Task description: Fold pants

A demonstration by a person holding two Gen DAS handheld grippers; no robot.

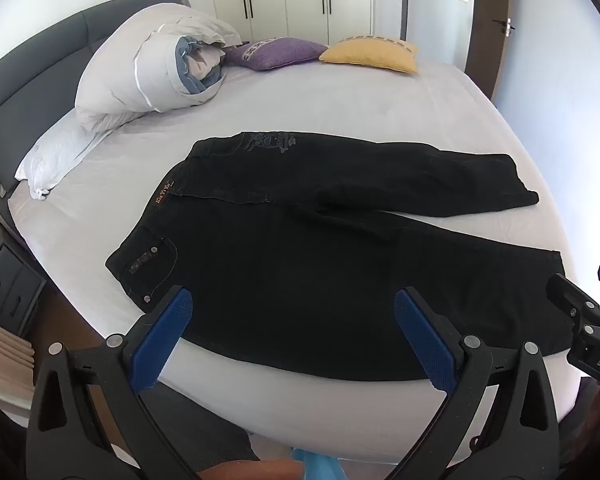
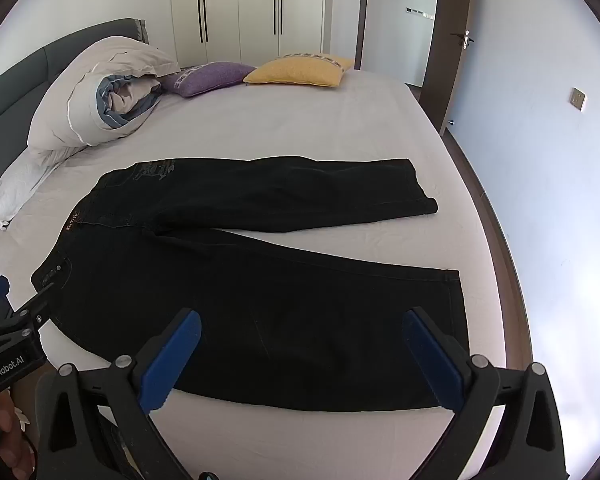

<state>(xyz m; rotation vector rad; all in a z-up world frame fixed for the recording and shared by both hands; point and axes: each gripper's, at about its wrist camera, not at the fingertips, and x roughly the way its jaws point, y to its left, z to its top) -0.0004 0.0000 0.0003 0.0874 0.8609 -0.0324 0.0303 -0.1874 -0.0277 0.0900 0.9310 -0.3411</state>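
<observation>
So you hover both grippers—left gripper [image 1: 294,320], right gripper [image 2: 302,340]—fingers wide, empty, over the near leg of the pants [image 1: 300,248] spread flat on the bed [image 1: 300,96], ready to pinch.

Home bedroom — bed [image 1: 340,96], wardrobe [image 2: 240,8]

The pants [image 1: 300,248] are matt black denim with metal rivets; the bed [image 1: 340,104] sheet is smooth pale cloth; each tool's pads [image 1: 162,344] look ridged blue plastic.
</observation>
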